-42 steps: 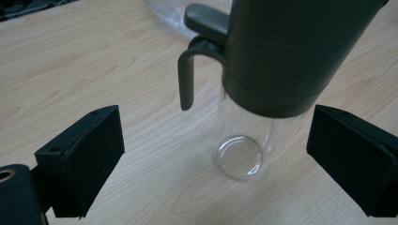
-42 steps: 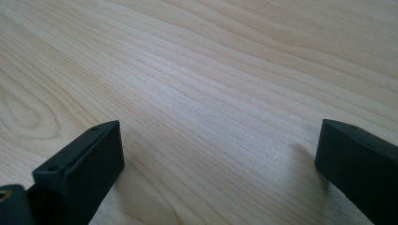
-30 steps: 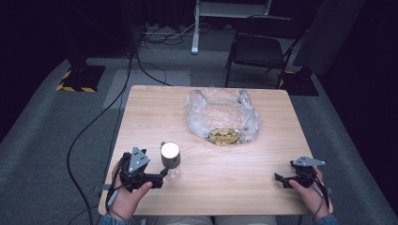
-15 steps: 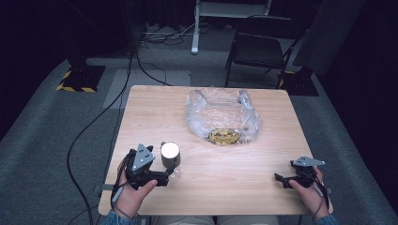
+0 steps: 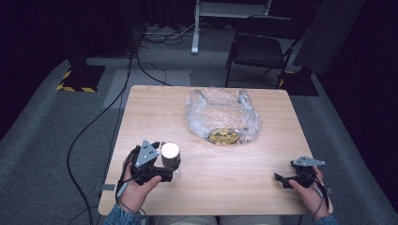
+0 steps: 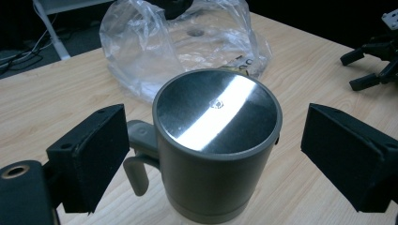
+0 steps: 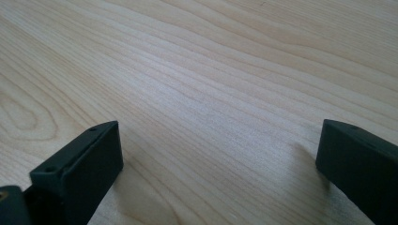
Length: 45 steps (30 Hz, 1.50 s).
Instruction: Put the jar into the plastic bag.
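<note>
Over on the left, your left gripper has slid in around the grey mug compared with a second ago, when it sat a bit further back toward the table edge. Its jaws have just been closing, with the mug between them, but the pads aren't pressing yet: there's a visible gap on both sides in the left gripper view. So you're lined up for a grab, not holding anything. I'd guess the handle poking toward the left pad could get in the way of a clean squeeze.

Mug's standing upright near the front-left of the table, shiny lid on top, well apart from the clear plastic bag in the middle. That bag has a yellow-and-black label inside, but the writing's too small to read. No branding I can make out on the mug either.

Far right, your right gripper is parked by the front-right corner, jaws wide, nothing but bare wood between them.
</note>
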Each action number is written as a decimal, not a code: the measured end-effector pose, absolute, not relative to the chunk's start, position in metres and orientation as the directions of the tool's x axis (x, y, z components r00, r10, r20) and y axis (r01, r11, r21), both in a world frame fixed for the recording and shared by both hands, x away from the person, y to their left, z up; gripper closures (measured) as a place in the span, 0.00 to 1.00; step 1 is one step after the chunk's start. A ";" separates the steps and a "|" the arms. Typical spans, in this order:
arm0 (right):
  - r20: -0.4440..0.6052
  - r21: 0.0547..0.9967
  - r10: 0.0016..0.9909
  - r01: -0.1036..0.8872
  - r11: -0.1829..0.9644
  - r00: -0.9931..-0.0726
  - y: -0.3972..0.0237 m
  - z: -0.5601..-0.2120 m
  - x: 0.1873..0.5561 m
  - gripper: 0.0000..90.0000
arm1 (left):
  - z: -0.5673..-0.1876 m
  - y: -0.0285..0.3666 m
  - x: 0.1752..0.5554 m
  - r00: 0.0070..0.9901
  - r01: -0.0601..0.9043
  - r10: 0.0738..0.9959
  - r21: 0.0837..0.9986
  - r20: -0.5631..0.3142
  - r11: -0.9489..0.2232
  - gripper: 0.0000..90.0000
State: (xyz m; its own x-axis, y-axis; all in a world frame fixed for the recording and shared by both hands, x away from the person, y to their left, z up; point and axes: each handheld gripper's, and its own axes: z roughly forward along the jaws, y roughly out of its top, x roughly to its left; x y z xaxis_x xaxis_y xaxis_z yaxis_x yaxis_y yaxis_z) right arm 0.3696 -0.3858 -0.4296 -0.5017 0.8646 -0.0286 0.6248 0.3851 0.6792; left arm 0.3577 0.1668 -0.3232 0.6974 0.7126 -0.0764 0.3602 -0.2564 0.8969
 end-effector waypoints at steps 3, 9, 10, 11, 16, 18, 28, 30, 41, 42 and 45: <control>-0.029 0.679 0.865 0.625 0.385 -0.502 -0.386 -0.430 0.370 0.01 | -0.325 0.165 0.360 0.703 0.355 0.708 0.898 -0.074 -0.259 0.11; -0.029 0.679 0.865 0.625 0.385 -0.501 -0.386 -0.430 0.370 0.01 | -0.328 0.162 0.364 0.713 0.345 0.697 0.902 -0.074 -0.258 0.17; -0.029 0.679 0.865 0.625 0.385 -0.501 -0.386 -0.430 0.370 0.01 | -0.328 0.162 0.365 0.715 0.344 0.695 0.903 -0.074 -0.258 0.18; -0.029 0.679 0.865 0.625 0.385 -0.501 -0.386 -0.430 0.370 0.01 | -0.329 0.161 0.365 0.718 0.342 0.693 0.903 -0.072 -0.261 0.19; -0.029 0.679 0.865 0.625 0.385 -0.501 -0.386 -0.430 0.370 0.01 | -0.332 0.159 0.366 0.724 0.332 0.687 0.902 -0.057 -0.275 0.27; -0.029 0.679 0.865 0.625 0.385 -0.501 -0.386 -0.430 0.370 0.01 | -0.333 0.158 0.366 0.720 0.325 0.693 0.901 -0.039 -0.287 0.29; -0.029 0.679 0.865 0.625 0.385 -0.501 -0.386 -0.430 0.370 0.01 | -0.333 0.160 0.366 0.712 0.322 0.701 0.903 -0.033 -0.285 0.36; -0.029 0.679 0.865 0.625 0.385 -0.501 -0.386 -0.430 0.370 0.01 | -0.332 0.159 0.366 0.711 0.326 0.702 0.900 -0.032 -0.289 0.36; -0.029 0.679 0.865 0.626 0.384 -0.500 -0.386 -0.430 0.370 0.01 | -0.322 0.153 0.369 0.722 0.323 0.692 0.897 -0.028 -0.301 0.36; -0.029 0.679 0.865 0.625 0.385 -0.501 -0.386 -0.430 0.370 0.01 | -0.319 0.152 0.370 0.724 0.320 0.690 0.898 -0.024 -0.304 0.36; -0.028 0.679 0.865 0.626 0.384 -0.500 -0.386 -0.430 0.370 0.01 | -0.312 0.149 0.372 0.728 0.313 0.685 0.898 -0.018 -0.310 0.36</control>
State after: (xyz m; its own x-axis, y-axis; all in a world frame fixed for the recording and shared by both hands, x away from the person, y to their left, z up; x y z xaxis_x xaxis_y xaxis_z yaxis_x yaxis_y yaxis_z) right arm 0.3697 -0.3858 -0.4296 -0.5004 0.8653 -0.0282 0.6260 0.3841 0.6787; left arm 0.3718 0.1491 -0.3125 0.7281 0.6852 -0.0175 0.3134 -0.3101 0.8976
